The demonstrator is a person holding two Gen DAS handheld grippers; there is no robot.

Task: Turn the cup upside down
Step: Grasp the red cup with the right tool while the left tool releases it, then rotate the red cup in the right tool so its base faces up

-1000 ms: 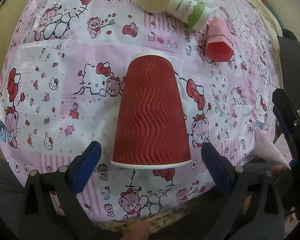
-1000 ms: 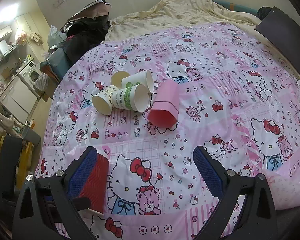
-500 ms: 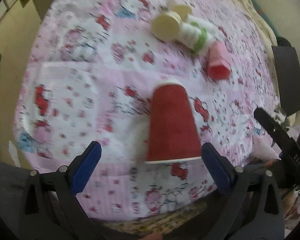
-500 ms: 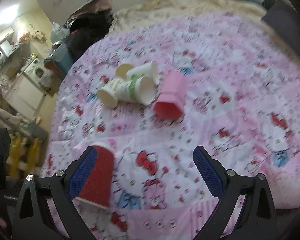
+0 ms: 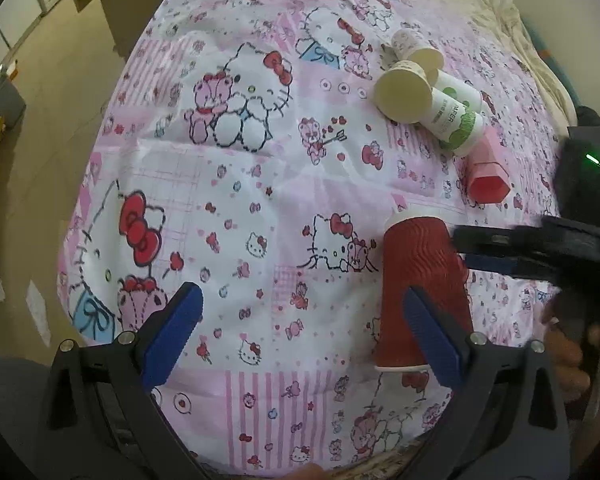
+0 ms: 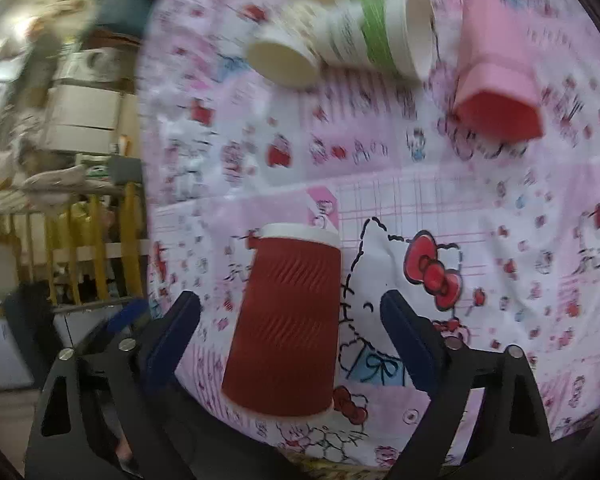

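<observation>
A red ribbed paper cup (image 5: pixel 422 292) stands upside down, rim on the Hello Kitty bedsheet (image 5: pixel 240 184) near the front edge. My left gripper (image 5: pixel 300 324) is open and empty; the cup is at its right finger, outside the gap. In the right wrist view the same cup (image 6: pixel 288 320) stands between the fingers of my open right gripper (image 6: pixel 292 332), which does not touch it. The right gripper also shows in the left wrist view (image 5: pixel 512 252), blurred, beside the cup's right side.
Several pale paper cups (image 5: pixel 424 88) lie on their sides at the back right, with a pink faceted cup (image 5: pixel 490 176) beside them. They also show in the right wrist view (image 6: pixel 340 36). The bed edge and floor (image 5: pixel 40 120) are to the left.
My left gripper has pulled back and swung left, so the cup has left its gap. My right gripper has moved down and left, bringing the red cup between its fingers.
</observation>
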